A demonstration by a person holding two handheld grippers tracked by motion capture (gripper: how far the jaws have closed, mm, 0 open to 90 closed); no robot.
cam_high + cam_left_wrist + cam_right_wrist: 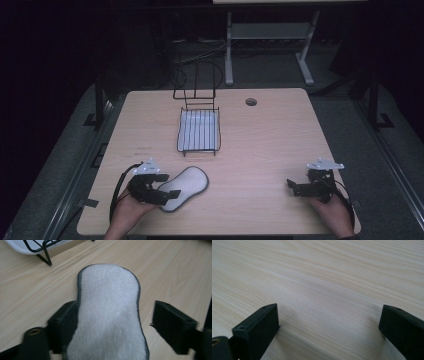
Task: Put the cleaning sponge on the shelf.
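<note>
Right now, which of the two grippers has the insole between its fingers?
The left gripper: the white fleecy insole lies between its open fingers. The right gripper has bare table between its fingers.

A white fleecy insole [184, 188] with a thin dark grey edge lies flat on the light wooden bench [260, 150], fleece side up. It sits at the near left, its rounded toe end pointing far and to the right, its heel end nearest the bench's front edge. The fleece looks clean and unwrinkled in the left gripper view [110, 315].
</note>
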